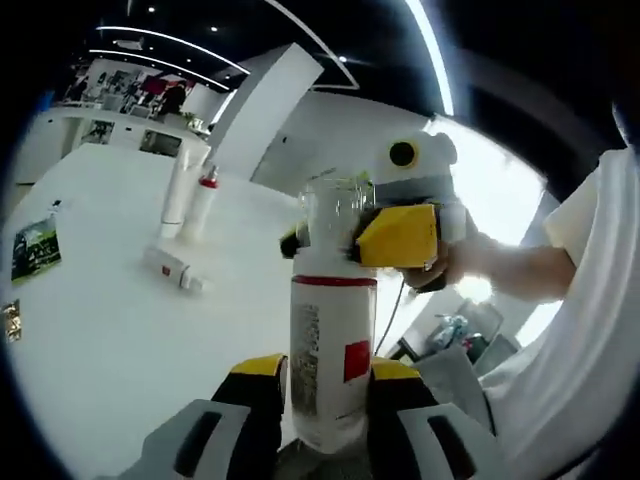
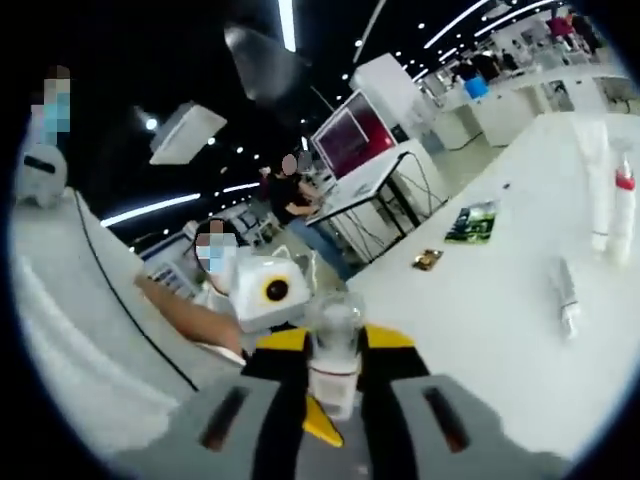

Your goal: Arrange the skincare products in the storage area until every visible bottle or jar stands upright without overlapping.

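Bottle (image 1: pixel 332 360), white with red band and clear cap: upright, raised above the surface (image 1: pixel 110 330), body pinched between the left gripper (image 1: pixel 330 395) jaws. Right gripper (image 2: pixel 335 385): closed on the bottle's clear cap, apparently at its top. Two tall containers (image 1: pixel 188 200): upright, side by side, far across the surface. Small tube (image 1: pixel 172 268): lying flat near them. Green card (image 1: pixel 35 250): flat at the surface edge.
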{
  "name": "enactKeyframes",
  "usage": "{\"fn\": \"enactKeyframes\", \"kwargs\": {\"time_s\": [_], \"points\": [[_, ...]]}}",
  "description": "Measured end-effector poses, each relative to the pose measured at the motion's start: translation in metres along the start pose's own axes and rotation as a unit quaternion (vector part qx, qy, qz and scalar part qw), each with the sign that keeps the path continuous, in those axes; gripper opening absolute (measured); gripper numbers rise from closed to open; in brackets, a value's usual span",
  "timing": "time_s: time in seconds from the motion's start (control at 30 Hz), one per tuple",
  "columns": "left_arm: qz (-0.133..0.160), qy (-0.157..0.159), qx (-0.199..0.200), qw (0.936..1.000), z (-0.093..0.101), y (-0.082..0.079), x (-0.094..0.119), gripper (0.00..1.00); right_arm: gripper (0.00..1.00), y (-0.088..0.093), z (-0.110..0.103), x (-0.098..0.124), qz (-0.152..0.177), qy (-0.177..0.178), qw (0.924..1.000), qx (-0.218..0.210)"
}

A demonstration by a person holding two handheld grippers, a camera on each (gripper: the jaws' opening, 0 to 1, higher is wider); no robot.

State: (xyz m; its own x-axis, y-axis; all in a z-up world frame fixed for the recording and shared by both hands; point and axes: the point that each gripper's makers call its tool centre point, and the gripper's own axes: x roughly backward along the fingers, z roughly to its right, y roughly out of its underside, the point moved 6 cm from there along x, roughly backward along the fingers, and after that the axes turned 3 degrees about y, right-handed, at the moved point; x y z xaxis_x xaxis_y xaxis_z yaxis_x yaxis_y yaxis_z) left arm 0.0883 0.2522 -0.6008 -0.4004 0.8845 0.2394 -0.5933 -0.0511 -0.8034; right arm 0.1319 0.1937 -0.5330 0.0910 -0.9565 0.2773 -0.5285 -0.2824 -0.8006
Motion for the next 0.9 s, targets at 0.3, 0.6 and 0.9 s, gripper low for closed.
{"fn": "enactKeyframes", "kwargs": {"time_s": [0.3, 0.6, 0.9], "points": [[0.015, 0.052, -0.013, 0.9984, 0.012, -0.003, -0.001, 0.28, 0.19, -0.004, -0.01, -0.004, -0.005, -0.052, 0.9981, 0.034], [0.019, 0.019, -0.014, 0.9995, 0.004, -0.005, -0.001, 0.26, 0.21, -0.006, -0.001, -0.006, 0.009, -0.015, 0.9998, 0.0], [0.015, -0.011, -0.015, 0.9997, -0.003, -0.003, 0.0, 0.26, 0.25, -0.009, 0.006, 0.001, 0.02, 0.027, 0.9994, -0.008]]}}
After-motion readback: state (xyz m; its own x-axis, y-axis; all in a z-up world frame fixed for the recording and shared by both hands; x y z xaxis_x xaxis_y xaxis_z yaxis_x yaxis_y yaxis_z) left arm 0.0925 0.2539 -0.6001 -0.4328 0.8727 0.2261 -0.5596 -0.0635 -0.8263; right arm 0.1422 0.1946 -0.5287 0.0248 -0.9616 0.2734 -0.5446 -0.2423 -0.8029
